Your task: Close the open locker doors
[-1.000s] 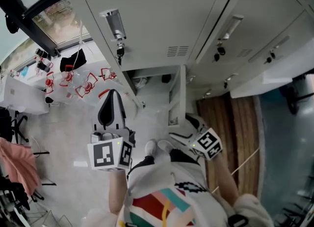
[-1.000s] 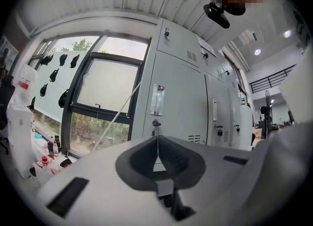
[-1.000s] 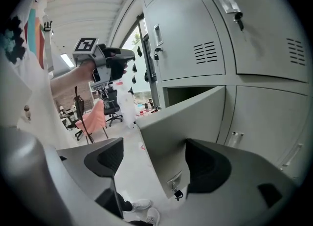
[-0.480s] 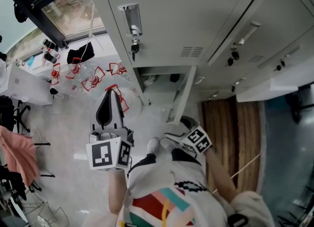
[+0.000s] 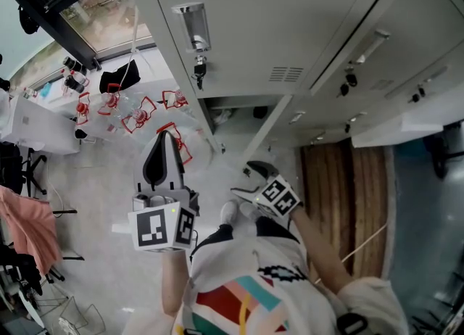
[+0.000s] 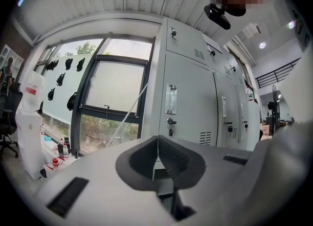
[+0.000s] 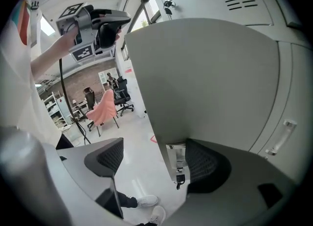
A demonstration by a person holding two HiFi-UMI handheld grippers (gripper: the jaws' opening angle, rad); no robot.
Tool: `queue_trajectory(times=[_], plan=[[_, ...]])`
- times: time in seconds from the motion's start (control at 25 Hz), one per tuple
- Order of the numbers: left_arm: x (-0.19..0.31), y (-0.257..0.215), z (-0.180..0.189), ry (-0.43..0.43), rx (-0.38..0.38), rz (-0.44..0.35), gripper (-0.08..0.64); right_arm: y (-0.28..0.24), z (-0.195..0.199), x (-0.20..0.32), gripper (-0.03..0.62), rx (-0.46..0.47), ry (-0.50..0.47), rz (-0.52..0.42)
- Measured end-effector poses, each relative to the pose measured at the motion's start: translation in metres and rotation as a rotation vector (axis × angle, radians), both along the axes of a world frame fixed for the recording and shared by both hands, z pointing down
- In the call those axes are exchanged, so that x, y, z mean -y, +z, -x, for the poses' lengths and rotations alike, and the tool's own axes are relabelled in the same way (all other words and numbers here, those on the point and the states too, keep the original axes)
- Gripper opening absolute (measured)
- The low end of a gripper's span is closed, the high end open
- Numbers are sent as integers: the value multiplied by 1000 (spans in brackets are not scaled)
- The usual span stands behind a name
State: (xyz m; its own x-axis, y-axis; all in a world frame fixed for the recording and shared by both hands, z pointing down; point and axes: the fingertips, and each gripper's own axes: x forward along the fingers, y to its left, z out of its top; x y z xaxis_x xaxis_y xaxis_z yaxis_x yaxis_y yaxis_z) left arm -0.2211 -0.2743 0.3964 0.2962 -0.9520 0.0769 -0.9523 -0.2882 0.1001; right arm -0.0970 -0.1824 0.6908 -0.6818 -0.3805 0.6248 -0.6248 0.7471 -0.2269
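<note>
Head view: lower locker door (image 5: 272, 129) ajar, right gripper (image 5: 250, 180) at its edge

1. Door position. The locker door shows edge-on as a thin grey strip that stands out at an angle from the locker bank (image 5: 290, 22). The open compartment (image 5: 232, 117) is visible to its left. Above it is a closed upper door with a handle (image 5: 194, 29) and key (image 5: 198, 72).

2. State of the right gripper. It is released, jaws spread wide. In the right gripper view the door is a large grey panel filling the upper frame. Its handle plate (image 7: 177, 157), with a hanging key, sits between the jaws, just beside the right-hand pad (image 7: 208, 164). Contact between pad and door cannot be confirmed.

3. State of the left gripper (image 5: 165, 141). It is clenched on nothing; in the left gripper view the 2 pads meet along 1 line. It is held well apart from the open door, pointing at the closed lockers
</note>
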Motion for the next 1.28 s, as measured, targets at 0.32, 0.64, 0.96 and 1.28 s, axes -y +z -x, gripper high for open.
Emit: queue_trajectory(times=[0.32, 0.64, 0.96, 1.28], plan=[[-1, 6, 12, -34, 10, 17, 6, 18, 8, 15, 388, -23, -18, 11], [-6, 13, 36, -89, 18, 40, 6, 36, 26, 34, 388, 5, -3, 40], [-11, 25, 63, -155, 30, 74, 6, 38, 51, 64, 388, 27, 6, 47], [-14, 33, 84, -213, 38, 96, 6, 39, 71, 100, 388, 31, 20, 22]])
